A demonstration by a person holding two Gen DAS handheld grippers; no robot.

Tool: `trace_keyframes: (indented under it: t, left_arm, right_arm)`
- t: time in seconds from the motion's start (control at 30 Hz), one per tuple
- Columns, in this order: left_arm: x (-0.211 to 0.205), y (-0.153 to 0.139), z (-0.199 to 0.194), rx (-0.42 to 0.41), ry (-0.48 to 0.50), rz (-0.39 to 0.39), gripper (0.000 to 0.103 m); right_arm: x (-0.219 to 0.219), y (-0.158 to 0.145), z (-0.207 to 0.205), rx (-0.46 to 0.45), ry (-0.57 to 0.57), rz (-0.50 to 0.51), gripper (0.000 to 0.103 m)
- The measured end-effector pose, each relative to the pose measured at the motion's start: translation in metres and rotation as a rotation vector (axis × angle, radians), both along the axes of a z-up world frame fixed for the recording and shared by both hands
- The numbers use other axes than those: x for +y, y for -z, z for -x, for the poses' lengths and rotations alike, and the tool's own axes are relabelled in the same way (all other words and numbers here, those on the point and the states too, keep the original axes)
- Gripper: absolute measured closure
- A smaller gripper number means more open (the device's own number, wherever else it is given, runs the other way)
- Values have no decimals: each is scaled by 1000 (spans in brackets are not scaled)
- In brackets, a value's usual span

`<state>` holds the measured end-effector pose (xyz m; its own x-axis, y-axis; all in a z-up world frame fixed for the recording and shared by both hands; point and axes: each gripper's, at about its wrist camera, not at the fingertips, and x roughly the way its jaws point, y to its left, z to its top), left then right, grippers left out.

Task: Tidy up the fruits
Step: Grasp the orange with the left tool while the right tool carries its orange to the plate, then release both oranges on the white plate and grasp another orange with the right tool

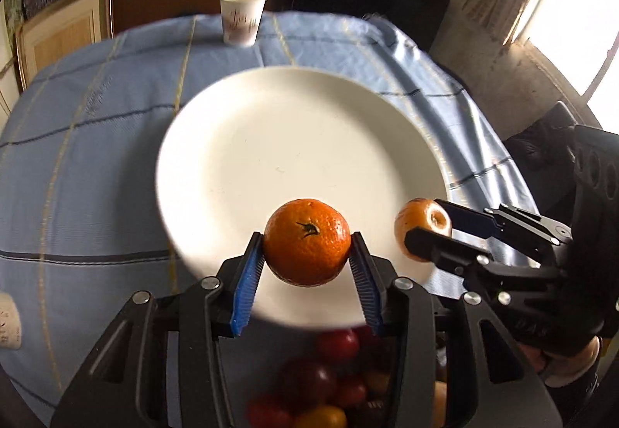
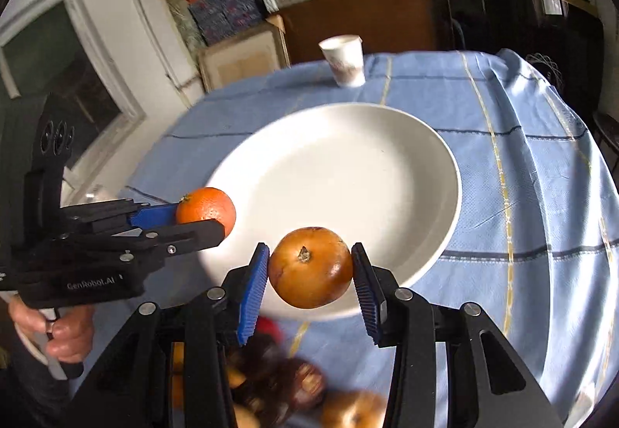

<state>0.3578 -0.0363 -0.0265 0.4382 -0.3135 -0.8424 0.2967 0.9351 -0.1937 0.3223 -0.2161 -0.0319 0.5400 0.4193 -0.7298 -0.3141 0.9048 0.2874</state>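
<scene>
1. Left gripper (image 1: 307, 254): clamped on the orange (image 1: 306, 241), blue pads (image 1: 247, 285) pressing both flanks, stem end facing the camera. Held in the air over the near edge of the plate (image 1: 232, 141).
2. Right gripper (image 2: 310, 271): clamped on a brown fruit (image 2: 310, 266), likewise airborne above the plate's near rim, just right of the orange.
3. Judged step: carrying both fruits onto the bare white plate, with the pile of fruit (image 1: 329, 381) lying near, below both tools.
4. Best done by moving farther in over the plate's middle before lowering, since a release at the rim risks a roll onto the cloth (image 1: 96, 157).
5. Worth keeping the two tools apart, orange to the left half, brown fruit to the right, so fingers do not knock together.
6. Lower until each fruit touches or nearly touches the plate, then open slowly; round fruit rolls readily, so no dropping from height.
7. Steer clear of the cup (image 1: 243, 17) at the far edge, well apart from the plate.
</scene>
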Motion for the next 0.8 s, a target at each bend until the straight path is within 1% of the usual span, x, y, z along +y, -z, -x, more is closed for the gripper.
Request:
trace_keyframes:
  t: [0.13,0.23,0.3,0.33,0.37,0.4,0.43,0.47,0.5,0.57,0.63,0.7,0.77,0.8]
  left_arm:
    - [-4,15,-13,36,-2,-28,59]
    - [-4,21,-13,52,-11,-45,58]
    - [-3,18,-9,49,-10,-47,49]
    - [-2,14,-7,38,-13,-46,38]
    - [1,2,1,-6,-26,-43,31]
    - [3,-9,9,-44,-30,-40,28]
    - [5,-18,15,-76,-31,-38,20]
    - [8,-30,26,-116,-43,-40,15]
    - [12,-40,39,-148,-60,-39,14]
    - [21,-54,67,-193,-85,-24,8]
    - [30,-58,102,-238,-105,-18,6]
    - [42,-50,144,-272,-124,-3,5]
    - [49,-36,172,-271,-131,17,5]
    - [52,-26,187,-265,-130,29,5]
  right_arm:
    - [6,12,-13,32,-8,11,59]
    - [8,16,-16,43,-21,17,58]
    - [10,16,-15,46,-26,24,57]
    - [9,15,-15,48,-23,19,56]
    - [7,11,-13,44,-20,0,56]
    - [4,4,-9,35,-18,-18,56]
    - [1,-5,-2,11,-15,-34,54]
    - [-3,-13,4,-14,-11,-43,51]
    - [-6,-25,15,-57,0,-44,45]
    - [-13,-44,40,-122,22,-53,44]
    - [-22,-54,71,-162,38,-81,44]
    - [-30,-52,107,-189,53,-103,42]
    - [-34,-41,141,-188,77,-97,42]
    - [-34,-31,161,-178,90,-88,42]
